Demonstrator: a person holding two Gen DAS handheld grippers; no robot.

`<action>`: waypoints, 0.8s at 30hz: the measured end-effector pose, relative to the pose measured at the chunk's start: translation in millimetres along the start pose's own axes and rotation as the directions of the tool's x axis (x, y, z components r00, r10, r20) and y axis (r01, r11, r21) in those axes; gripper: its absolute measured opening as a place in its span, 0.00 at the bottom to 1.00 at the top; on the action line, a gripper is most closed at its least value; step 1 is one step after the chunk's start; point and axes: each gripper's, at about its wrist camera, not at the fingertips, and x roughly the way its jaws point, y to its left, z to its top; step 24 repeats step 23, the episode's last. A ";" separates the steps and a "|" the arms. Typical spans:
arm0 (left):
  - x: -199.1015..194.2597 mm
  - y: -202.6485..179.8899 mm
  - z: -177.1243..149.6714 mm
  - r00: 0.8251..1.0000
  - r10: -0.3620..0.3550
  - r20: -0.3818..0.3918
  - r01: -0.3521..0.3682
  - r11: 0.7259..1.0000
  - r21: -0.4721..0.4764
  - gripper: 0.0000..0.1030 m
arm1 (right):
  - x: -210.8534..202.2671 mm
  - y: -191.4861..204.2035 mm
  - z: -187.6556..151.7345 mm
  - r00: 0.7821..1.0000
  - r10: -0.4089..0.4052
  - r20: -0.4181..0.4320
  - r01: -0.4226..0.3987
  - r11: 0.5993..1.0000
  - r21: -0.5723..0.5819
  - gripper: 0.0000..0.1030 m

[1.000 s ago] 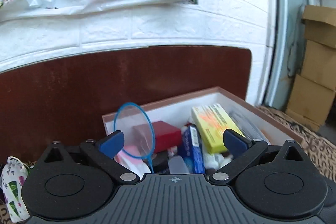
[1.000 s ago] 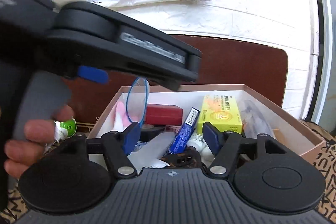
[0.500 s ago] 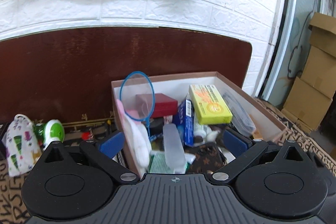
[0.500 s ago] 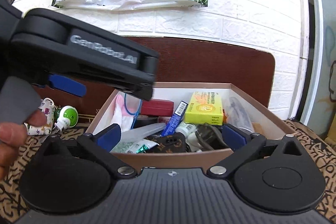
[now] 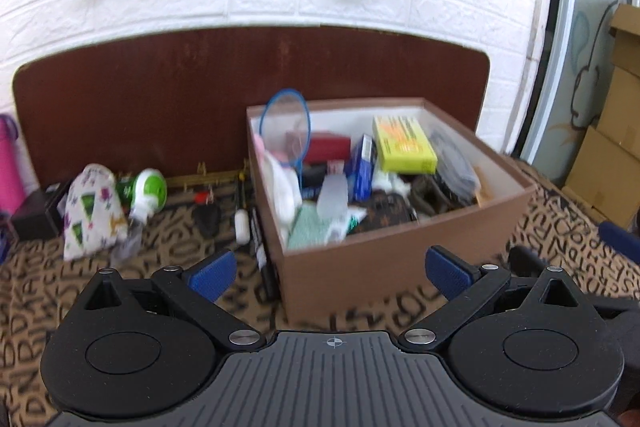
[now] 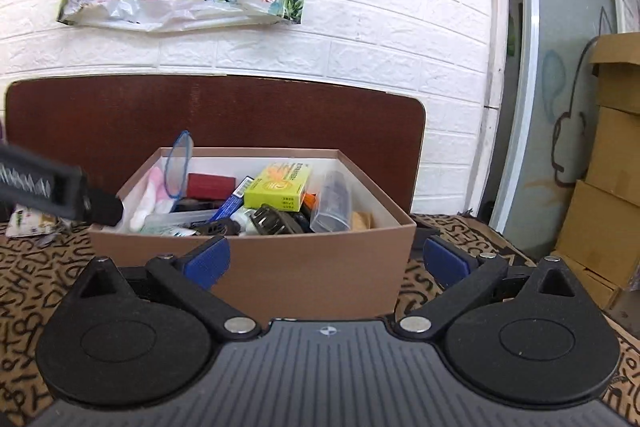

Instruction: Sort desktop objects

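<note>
A brown cardboard box point(image 5: 384, 267) stands on the patterned tablecloth, also in the right wrist view point(image 6: 312, 267). It holds a yellow packet point(image 5: 404, 145), a red case point(image 5: 326, 145), a blue-rimmed mini racket point(image 5: 286, 131), a blue packet and other small items. My left gripper point(image 5: 330, 273) is open and empty, in front of the box's near left corner. My right gripper point(image 6: 326, 261) is open and empty, facing the box's front wall. Left of the box lie a patterned pouch point(image 5: 94, 213), a green-and-white bottle point(image 5: 148, 191) and pens point(image 5: 256, 227).
A dark wooden board point(image 5: 160, 99) stands against the white brick wall behind the table. A pink bottle point(image 5: 8, 167) is at far left. Cardboard cartons point(image 6: 604, 187) stack at the right. The left gripper's body point(image 6: 52, 191) shows in the right wrist view.
Both grippers have pulled back and away from over the box. The right gripper's jaws have opened wider. The box now lies in front of both.
</note>
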 end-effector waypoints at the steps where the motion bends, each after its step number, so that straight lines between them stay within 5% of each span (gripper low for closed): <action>1: -3.4 -2.3 -4.5 1.000 0.011 -0.004 -0.011 1.000 -0.001 1.00 | -3.6 -1.5 0.6 1.000 0.016 -0.004 -0.016 1.000 -0.003 0.99; 12: -30.0 -11.9 -26.4 0.997 0.075 -0.014 -0.075 0.997 0.010 1.00 | -44.7 -0.5 -3.1 0.996 0.086 -0.010 -0.087 0.992 -0.088 1.00; 24: -33.2 -12.8 -31.2 0.998 0.052 -0.041 -0.051 0.998 0.023 1.00 | -49.0 1.0 -6.7 0.996 0.090 -0.022 -0.092 0.991 -0.097 1.00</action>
